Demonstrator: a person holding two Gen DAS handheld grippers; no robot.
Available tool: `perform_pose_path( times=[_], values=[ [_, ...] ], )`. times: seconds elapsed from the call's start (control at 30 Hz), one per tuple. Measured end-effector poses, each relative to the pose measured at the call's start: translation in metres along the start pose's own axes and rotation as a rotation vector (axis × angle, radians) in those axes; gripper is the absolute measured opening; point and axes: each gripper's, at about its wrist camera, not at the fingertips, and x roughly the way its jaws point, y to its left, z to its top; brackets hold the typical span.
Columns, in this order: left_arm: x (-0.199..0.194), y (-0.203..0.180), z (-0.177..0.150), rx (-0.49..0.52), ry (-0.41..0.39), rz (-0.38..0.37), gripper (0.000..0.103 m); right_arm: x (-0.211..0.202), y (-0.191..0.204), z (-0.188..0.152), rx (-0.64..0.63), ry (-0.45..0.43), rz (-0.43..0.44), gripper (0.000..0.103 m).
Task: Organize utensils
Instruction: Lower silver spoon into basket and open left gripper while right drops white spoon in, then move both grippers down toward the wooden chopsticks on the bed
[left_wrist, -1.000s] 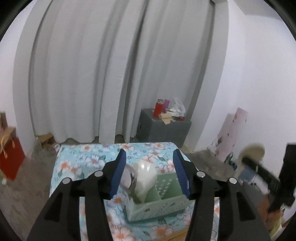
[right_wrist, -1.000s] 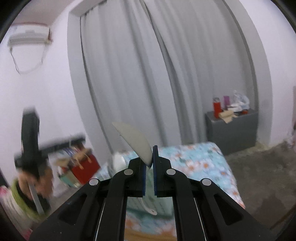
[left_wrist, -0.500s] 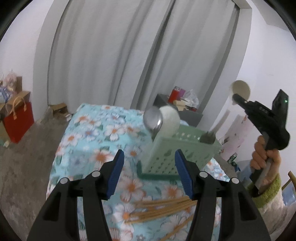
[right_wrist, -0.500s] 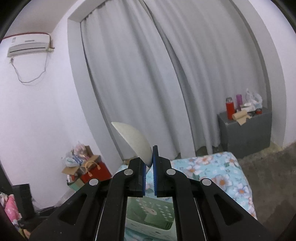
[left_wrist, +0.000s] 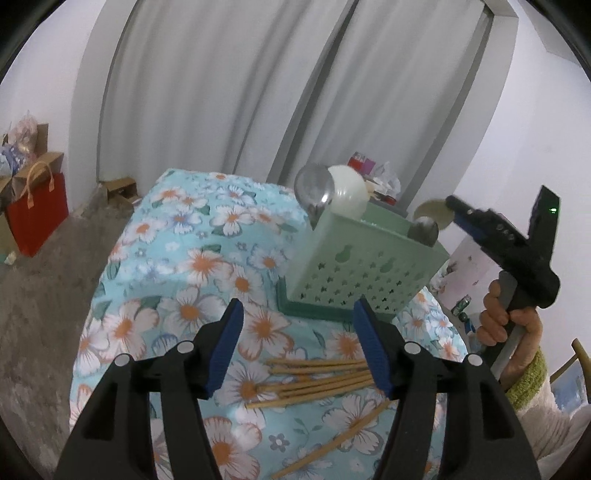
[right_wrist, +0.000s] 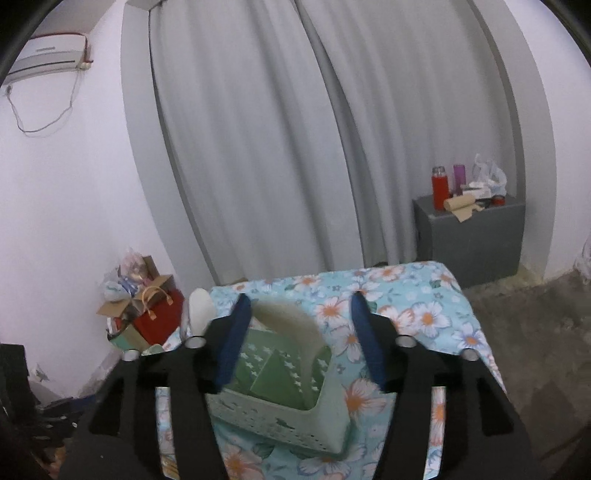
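Note:
A pale green perforated basket (left_wrist: 362, 266) stands on the floral tablecloth (left_wrist: 184, 236). It holds a metal spoon (left_wrist: 314, 184), a white spoon (left_wrist: 349, 194) and a second metal spoon (left_wrist: 423, 230). Several wooden chopsticks (left_wrist: 317, 380) lie on the cloth in front of it. My left gripper (left_wrist: 299, 347) hovers just above them, its jaws opening with nothing between them. My right gripper (right_wrist: 299, 339) is over the basket (right_wrist: 295, 417), jaws opening. A blurred white spoon (right_wrist: 288, 314) sits loose between them, clear of both pads. The left wrist view shows that gripper (left_wrist: 456, 212) beside the basket's right corner.
A person's hand (left_wrist: 509, 325) in a green-cuffed sleeve grips the right handle. A grey cabinet (right_wrist: 469, 236) with a red flask stands by the grey curtains. A red bag (left_wrist: 37, 221) and boxes sit on the floor at the left. The table's edges fall away left and far.
My right gripper's jaws have parted and let go of the white spoon, above the basket. My left gripper has sunk toward the chopsticks, and its jaws stand slightly wider.

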Motion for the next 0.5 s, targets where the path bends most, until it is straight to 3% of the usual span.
perform_pose_path(
  times=[0.5],
  values=[
    [-0.006, -0.013, -0.019, -0.016, 0.013, -0.022, 0.069, -0.052, 0.002, 0.01, 0.046, -0.096, 0.045, 0.074]
  ],
)
